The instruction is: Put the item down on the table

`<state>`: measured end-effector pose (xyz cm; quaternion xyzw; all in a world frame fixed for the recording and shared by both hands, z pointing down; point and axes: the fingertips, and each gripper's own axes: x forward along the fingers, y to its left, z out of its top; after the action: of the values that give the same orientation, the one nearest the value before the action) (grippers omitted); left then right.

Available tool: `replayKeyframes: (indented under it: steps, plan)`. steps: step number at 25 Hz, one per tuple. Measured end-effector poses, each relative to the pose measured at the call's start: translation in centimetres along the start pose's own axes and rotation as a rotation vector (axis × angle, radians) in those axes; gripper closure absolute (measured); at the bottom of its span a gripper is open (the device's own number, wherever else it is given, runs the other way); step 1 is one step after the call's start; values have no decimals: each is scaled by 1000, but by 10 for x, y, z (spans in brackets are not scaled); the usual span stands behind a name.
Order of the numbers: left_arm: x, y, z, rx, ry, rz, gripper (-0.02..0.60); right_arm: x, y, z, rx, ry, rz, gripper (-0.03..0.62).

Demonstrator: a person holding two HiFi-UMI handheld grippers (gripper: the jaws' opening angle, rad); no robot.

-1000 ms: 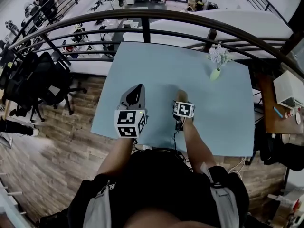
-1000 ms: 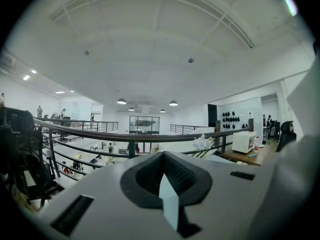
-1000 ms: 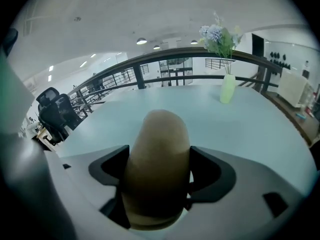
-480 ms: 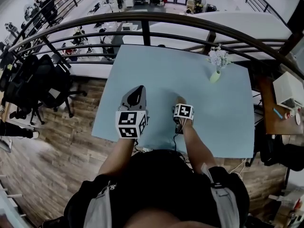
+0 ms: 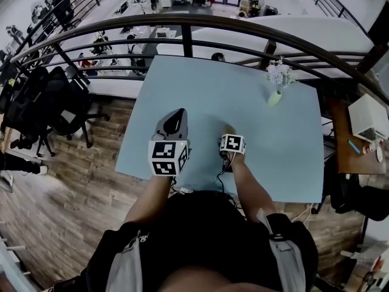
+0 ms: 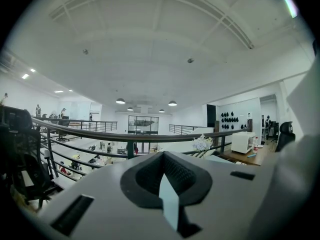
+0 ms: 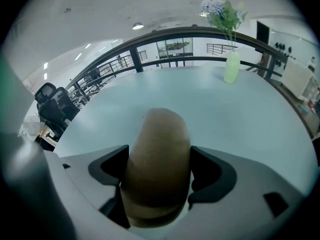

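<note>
Right tongs [image 7: 159,160] pinch the brown item [image 7: 159,134] over the table [image 7: 250,114]; left tongs [image 6: 163,176] pressed together.

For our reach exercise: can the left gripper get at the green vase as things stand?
Probably yes: bare table lies between the left gripper and the vase, though its shut jaws must open first.

From the head view, the marker cube [image 5: 233,143] on your right gripper [image 7: 159,173] hides nearly all of the brown item [image 7: 159,134]. Up close, its near end is lost behind the jaws. You cannot tell whether it touches the table [image 5: 276,142].
</note>
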<state>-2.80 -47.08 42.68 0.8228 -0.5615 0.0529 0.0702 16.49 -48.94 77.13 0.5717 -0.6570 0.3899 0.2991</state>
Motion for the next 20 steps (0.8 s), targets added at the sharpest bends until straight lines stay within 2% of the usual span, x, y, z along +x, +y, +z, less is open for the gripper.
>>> replayKeyframes:
  steps: [5,9,11,15,20]
  plan:
    - [1,-3,-2,-5,-2,-4,572,-19,-4,21,3,-123,-33,214]
    - [4,-8,0,-8,-3,-16,572,-57,8,62,-12,-280,-4,232]
    - [8,-13,1,-8,-5,-30,572,-84,12,87,-1,-380,17,269]
    - [14,-23,1,-11,-8,-59,572,-146,12,131,23,-594,28,398]
    - [19,-35,3,-9,-16,-96,572,-223,12,164,21,-810,17,495]
